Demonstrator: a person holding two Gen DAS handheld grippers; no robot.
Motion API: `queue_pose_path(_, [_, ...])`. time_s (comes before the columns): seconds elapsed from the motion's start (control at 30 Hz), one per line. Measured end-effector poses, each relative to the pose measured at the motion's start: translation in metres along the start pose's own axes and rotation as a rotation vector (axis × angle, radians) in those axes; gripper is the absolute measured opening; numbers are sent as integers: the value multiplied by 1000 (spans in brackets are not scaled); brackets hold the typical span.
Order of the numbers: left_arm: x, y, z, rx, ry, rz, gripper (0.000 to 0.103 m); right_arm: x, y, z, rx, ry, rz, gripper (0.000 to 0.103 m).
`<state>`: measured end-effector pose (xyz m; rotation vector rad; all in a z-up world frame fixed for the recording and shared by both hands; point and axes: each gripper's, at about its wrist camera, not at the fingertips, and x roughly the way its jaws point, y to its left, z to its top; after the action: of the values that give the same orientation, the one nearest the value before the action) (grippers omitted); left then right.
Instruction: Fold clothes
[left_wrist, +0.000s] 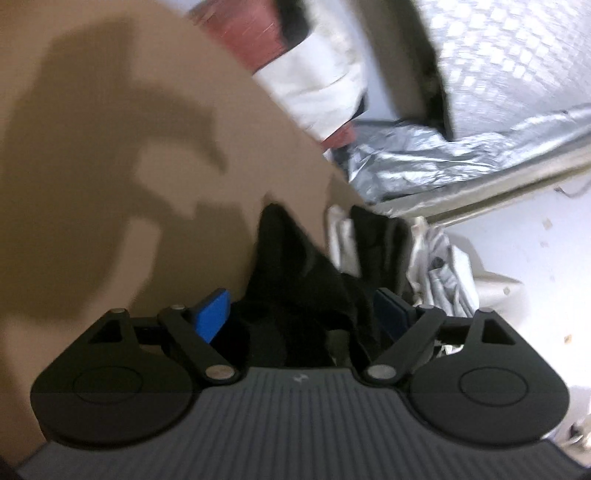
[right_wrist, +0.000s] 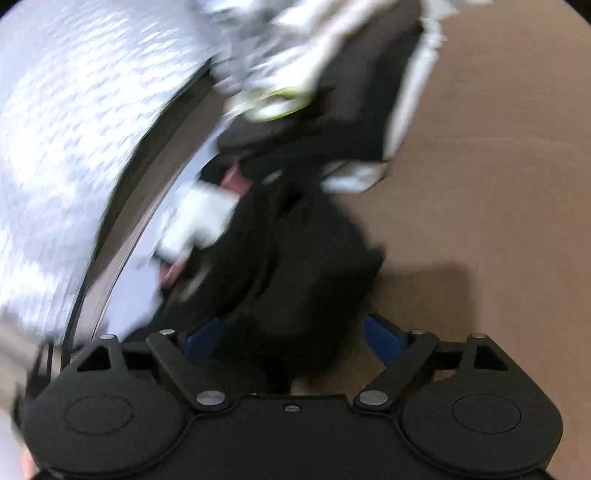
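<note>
A black garment (left_wrist: 295, 280) lies bunched at the edge of a tan table (left_wrist: 110, 147), partly hanging off it. My left gripper (left_wrist: 301, 314) has its blue pads (left_wrist: 212, 314) wide apart with the black cloth lying between them; the jaws do not pinch it. In the right wrist view the same black garment (right_wrist: 295, 266) is bunched between my right gripper's (right_wrist: 293, 332) spread blue pads (right_wrist: 382, 336), over the tan table (right_wrist: 498, 184). The view is motion-blurred.
A pile of white and black clothes (right_wrist: 351, 92) lies on the table beyond the garment. Off the table's edge are silver-grey wrapped bundles (left_wrist: 424, 162), white and red cloth (left_wrist: 314, 74), a white textured surface (right_wrist: 74, 110) and a pale floor (left_wrist: 535, 240).
</note>
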<state>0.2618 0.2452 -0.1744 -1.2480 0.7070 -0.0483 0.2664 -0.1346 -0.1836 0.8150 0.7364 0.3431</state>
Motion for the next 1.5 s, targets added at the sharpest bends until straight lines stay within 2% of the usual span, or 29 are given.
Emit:
queue_pose_path(0.07, [24,20,-4,-134,116,-34,86,24,-8,13,49,1,-32,87])
queue_pose_path(0.1, [37,30,-7,-206,179,-54,87,36,-9,17,51,19,-42,62])
queue_pose_path(0.13, [48,41,-12,-286,244,-83,85,35,0,14,-9,15,-54,28])
queue_pose_path(0.17, [58,50,-17,-350,300,-107,83,33,9,11,-73,10,-66,20])
queue_pose_path(0.2, [66,54,-21,-370,349,-111,71,32,19,7,-136,5,-79,15])
queue_pose_path(0.23, [70,50,-23,-331,371,-105,54,30,29,4,-200,0,-91,13])
queue_pose_path(0.27, [71,43,-24,-272,381,-97,50,28,39,1,-263,-5,-103,11])
queue_pose_path(0.33, [66,24,-27,-180,369,-161,28,14,62,-6,-402,-40,-118,6])
queue_pose_path(0.37, [62,15,-29,-144,365,-212,27,0,76,-8,-477,-73,-121,6])
queue_pose_path(0.47, [47,-16,-41,-27,367,-386,25,-53,104,-2,-597,-197,-116,5])
queue_pose_path(0.57, [43,-48,-68,64,452,-525,23,-109,112,9,-648,-299,-153,5])
queue_pose_path(0.63, [48,-68,-98,118,539,-560,23,-145,107,18,-684,-351,-206,5])
queue_pose_path(0.67, [51,-77,-114,156,574,-561,23,-162,105,21,-706,-363,-236,5])
queue_pose_path(0.73, [62,-93,-155,249,641,-507,24,-191,91,30,-754,-366,-362,3])
queue_pose_path(0.83, [84,-104,-212,381,752,-351,28,-212,42,45,-781,-315,-636,3])
queue_pose_path(0.9, [91,-107,-236,480,790,-279,28,-229,7,46,-718,-275,-727,3])
queue_pose_path(0.97, [89,-112,-245,574,771,-240,29,-251,-28,44,-629,-246,-800,6])
queue_pose_path(1.0, [85,-117,-244,619,734,-228,36,-261,-39,39,-621,-257,-836,14])
queue_pose_path(1.03, [81,-122,-241,666,676,-217,49,-274,-50,34,-608,-264,-865,17])
queue_pose_path(1.07, [75,-124,-236,702,616,-205,54,-284,-58,29,-584,-266,-867,20])
queue_pose_path(1.1, [76,-126,-233,730,560,-187,58,-294,-67,25,-542,-266,-842,29])
queue_pose_path(1.13, [72,-128,-228,757,512,-166,58,-304,-79,20,-477,-262,-787,36])
queue_pose_path(1.17, [70,-127,-226,774,489,-148,58,-309,-88,18,-404,-252,-737,48])
queue_pose_path(1.2, [70,-126,-225,787,476,-130,58,-312,-96,15,-322,-244,-684,52])
queue_pose_path(1.27, [79,-123,-223,781,488,-107,58,-315,-112,11,-167,-237,-562,52])
queue_pose_path(1.33, [87,-118,-227,768,513,-100,58,-300,-123,5,-35,-225,-443,57])
queue_pose_path(1.4, [91,-114,-235,771,536,-107,58,-285,-131,2,68,-173,-369,57])
queue_pose_path(1.47, [96,-115,-246,808,549,-101,61,-276,-134,-3,111,-124,-306,57])
queue_pose_path(1.5, [98,-115,-252,832,549,-91,66,-271,-136,-6,132,-100,-275,58])
